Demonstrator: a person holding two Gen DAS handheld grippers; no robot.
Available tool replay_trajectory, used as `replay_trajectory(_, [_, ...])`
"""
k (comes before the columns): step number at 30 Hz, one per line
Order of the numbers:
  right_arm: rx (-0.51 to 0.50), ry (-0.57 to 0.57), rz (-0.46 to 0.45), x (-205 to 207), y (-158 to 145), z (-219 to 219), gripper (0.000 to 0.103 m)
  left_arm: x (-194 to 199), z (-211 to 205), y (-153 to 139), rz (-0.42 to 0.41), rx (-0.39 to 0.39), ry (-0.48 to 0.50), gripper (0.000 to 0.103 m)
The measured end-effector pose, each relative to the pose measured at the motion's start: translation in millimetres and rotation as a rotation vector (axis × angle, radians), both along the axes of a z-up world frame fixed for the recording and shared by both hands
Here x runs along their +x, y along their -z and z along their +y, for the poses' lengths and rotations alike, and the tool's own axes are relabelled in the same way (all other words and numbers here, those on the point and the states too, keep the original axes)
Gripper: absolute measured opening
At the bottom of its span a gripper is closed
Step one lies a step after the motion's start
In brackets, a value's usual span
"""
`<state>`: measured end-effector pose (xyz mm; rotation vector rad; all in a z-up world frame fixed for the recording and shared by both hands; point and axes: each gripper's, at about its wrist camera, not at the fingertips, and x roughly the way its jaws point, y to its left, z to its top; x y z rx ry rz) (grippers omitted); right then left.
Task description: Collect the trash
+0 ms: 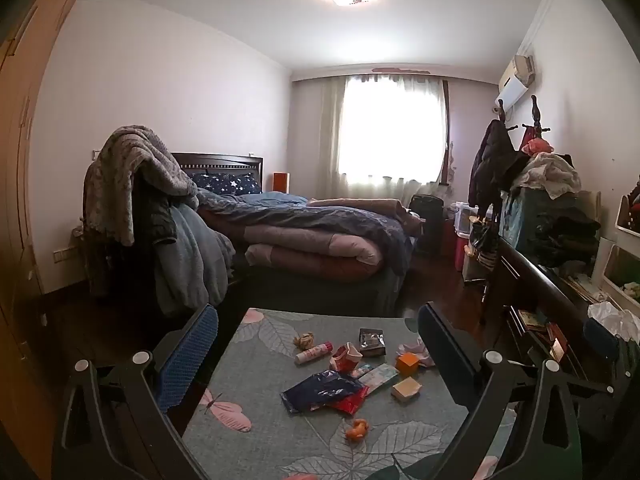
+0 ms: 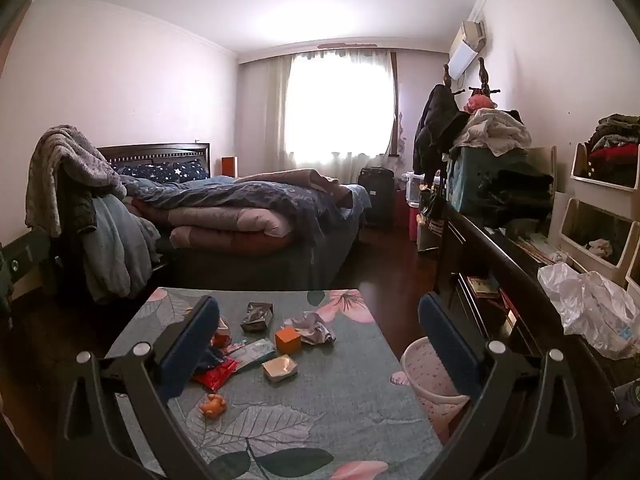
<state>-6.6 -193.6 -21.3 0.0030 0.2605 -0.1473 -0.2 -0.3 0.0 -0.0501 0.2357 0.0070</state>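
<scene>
both grippers' fingers (image 1: 192,354) (image 2: 444,336) spread wide — trash (image 1: 320,390) on table (image 1: 248,440), untouched

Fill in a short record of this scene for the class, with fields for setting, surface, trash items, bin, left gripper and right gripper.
setting: bedroom with a bed
surface: table with leaf-print cloth
trash items: orange box, crumpled paper, red wrapper, orange peel, pink tube
bin: pink basket at the table's right edge
left gripper: open, holding nothing
right gripper: open, holding nothing
</scene>
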Motion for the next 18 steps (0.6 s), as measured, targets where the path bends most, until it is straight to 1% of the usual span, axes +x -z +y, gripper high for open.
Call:
replay_trajectory(7, [-0.001,0.011,-0.008,-1.7,-0.8,-1.3,0.1,2.5,3.6,0.2,0.002,-0.017,-0.01,0.099])
replay_trajectory(8, [-0.006,0.015,-0.014,-1.9,-6.9,-1.5,0.1,2.9,4.3,0.2,0.001,-0.018,-0.013,0.099])
replay_trajectory(9, [-0.006,0.015,-0.016,-2.1,-7.6,-2.3,0.1,-1.6,-3.5,2.1,-0.008,0.001,-0.008,0.099])
replay_trajectory(14, [-0.01,0.017,-0.028,-4.4,-10.8,-10.0,0.1,-6.1,-13.6,5.2,-0.014,0.007,-0.016,0.099])
replay_trajectory(16, [-0.022,0.021,-0.033,-6.0,-10.5,-2.1,0.1,-6.9,-18.4,6.6,-0.015,0.006,-0.017,0.099])
replay_trajectory(18, [-0.022,0.022,-0.033,-6.0,-10.4,-2.5,0.1,-3.5,-3.9,-0.6,-0.012,-0.006,-0.012,0.099])
